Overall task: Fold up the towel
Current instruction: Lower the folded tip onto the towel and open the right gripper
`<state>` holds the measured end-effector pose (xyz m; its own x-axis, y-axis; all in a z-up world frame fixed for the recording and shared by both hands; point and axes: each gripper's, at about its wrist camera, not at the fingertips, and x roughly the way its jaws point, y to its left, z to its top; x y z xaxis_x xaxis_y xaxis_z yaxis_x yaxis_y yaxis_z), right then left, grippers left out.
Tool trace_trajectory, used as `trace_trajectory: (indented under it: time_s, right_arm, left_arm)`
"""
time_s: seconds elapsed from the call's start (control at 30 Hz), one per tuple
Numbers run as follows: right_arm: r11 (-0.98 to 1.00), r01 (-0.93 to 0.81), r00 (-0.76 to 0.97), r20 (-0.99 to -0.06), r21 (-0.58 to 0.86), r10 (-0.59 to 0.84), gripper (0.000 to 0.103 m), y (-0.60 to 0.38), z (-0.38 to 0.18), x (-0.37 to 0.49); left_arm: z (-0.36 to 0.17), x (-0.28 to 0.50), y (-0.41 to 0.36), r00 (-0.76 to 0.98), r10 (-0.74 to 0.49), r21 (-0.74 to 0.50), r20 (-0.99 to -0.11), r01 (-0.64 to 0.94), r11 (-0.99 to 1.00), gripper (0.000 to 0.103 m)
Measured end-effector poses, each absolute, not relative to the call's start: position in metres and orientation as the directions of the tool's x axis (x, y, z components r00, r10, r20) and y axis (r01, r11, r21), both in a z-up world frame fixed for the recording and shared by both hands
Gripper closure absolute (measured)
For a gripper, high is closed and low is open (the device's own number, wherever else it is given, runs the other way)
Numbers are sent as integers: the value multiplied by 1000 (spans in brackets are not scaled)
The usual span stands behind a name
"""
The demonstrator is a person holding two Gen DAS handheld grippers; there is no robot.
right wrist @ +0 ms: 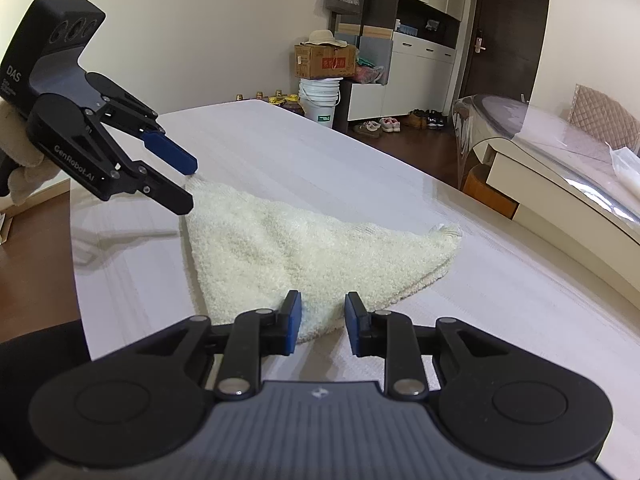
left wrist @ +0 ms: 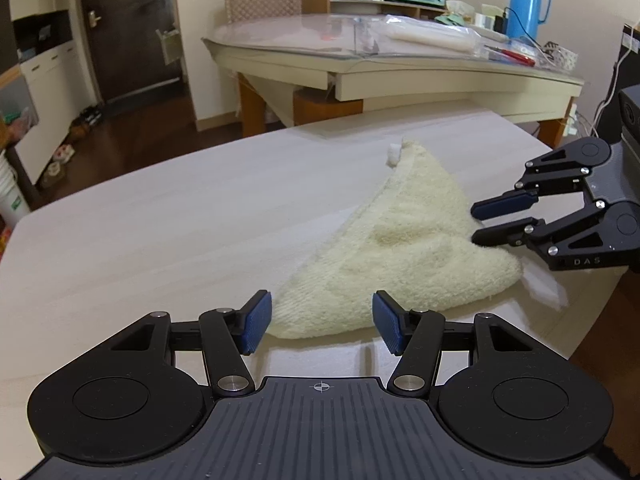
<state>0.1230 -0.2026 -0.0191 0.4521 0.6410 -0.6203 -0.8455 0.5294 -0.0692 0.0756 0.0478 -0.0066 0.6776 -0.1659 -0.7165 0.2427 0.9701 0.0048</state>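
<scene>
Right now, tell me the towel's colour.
The towel is plain cream-white terry, with no pattern; the right wrist view shows it best.

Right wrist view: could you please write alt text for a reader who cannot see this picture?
A cream towel, folded into a rough triangle, lies on a pale table. The right gripper has its jaws open around the towel's near corner, and the left gripper, also open, reaches in at the far left corner. Behind are a white bucket, shoes and a dark door.

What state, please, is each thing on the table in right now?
Towel: folded into a triangle, flat on the table.
Left claw: open, a towel corner between its pads, not pinched.
Right claw: open, a towel corner between its pads, not pinched.
</scene>
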Motion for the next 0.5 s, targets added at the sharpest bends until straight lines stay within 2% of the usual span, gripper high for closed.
trace_trajectory:
  time_s: [0.23, 0.37, 0.5]
  right_arm:
    - [545, -835, 471, -610, -77, 637, 71, -206, -16, 121]
    - [565, -825, 474, -580, -29, 662, 68, -215, -8, 118]
    - [550, -834, 463, -608, -53, 644, 66, -211, -14, 112]
  left_arm:
    - [-13, 78, 40, 678, -151, 18, -720, 235, 972, 42]
    - [-16, 78, 40, 676, -146, 34, -722, 245, 969, 42]
    - [-18, 77, 40, 676, -144, 51, -723, 260, 964, 41]
